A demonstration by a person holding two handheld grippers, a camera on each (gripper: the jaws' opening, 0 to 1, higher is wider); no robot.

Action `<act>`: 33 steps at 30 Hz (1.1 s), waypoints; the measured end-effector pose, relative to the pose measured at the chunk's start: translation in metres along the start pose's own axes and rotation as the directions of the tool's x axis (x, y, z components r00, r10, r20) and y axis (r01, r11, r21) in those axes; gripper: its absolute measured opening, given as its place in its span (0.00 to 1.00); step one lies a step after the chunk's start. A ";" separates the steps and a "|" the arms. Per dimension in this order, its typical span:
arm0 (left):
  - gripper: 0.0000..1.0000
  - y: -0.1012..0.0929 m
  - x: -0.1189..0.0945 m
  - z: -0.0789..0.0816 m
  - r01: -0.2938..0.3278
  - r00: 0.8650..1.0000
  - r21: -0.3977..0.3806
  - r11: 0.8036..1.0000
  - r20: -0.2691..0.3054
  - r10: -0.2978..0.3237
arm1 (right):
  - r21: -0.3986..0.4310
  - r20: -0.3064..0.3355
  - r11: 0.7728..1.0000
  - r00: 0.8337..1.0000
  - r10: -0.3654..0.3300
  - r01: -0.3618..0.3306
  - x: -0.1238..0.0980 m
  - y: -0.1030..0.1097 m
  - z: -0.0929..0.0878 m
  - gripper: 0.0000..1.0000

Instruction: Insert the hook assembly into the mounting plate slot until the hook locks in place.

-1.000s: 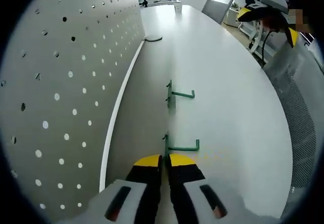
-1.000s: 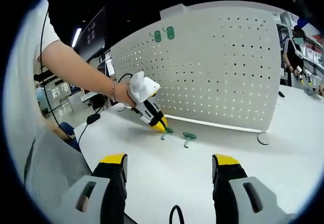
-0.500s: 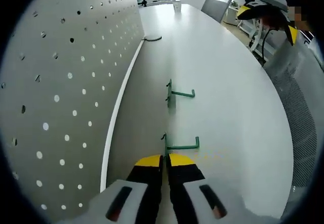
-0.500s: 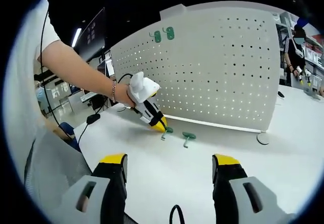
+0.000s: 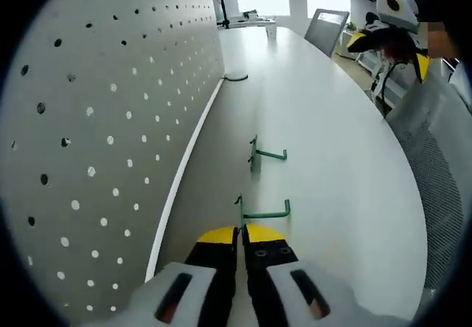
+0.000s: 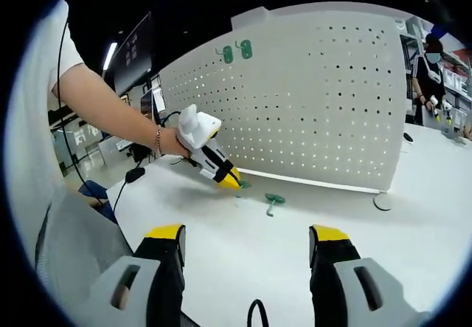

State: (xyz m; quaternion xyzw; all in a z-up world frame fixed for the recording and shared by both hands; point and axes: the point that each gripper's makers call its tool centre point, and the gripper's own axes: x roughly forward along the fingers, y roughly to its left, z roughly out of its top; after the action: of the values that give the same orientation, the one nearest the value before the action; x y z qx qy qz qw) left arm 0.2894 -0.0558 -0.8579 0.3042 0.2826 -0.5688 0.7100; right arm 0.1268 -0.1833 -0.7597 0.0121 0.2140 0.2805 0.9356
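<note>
Hook [image 5: 259, 211] nearest the left tool [image 5: 241, 233], clamped by its backplate between closed jaws, lifted just off the white desk [image 5: 332, 157] beside the pegboard [image 5: 96, 120] at 9 o'clock, probably for carrying to a slot. Second hook [image 5: 262, 154] lying at 12 o'clock. Right tool [image 6: 247, 249] wide apart, empty, waiting.

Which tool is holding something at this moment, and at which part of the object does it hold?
The left tool is shut on the near green hook, at its flat backplate end. The right tool is open and holds nothing.
</note>
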 end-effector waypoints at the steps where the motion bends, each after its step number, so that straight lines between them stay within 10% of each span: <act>1: 0.03 0.001 -0.001 0.001 -0.005 1.000 -0.006 1.000 0.006 0.005 | 0.000 0.000 1.000 1.000 0.001 -0.001 0.000 0.000 0.000 0.66; 33: 0.03 0.008 -0.047 0.051 -0.152 0.957 -0.097 0.984 0.232 0.171 | 0.001 0.048 1.000 0.999 0.006 -0.006 0.001 0.005 0.013 0.66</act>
State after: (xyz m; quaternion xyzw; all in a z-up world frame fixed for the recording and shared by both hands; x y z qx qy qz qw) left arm 0.2915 -0.0627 -0.7885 0.2274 0.1910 -0.5298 0.7945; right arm 0.1304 -0.1778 -0.7471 0.0200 0.1919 0.2831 0.9395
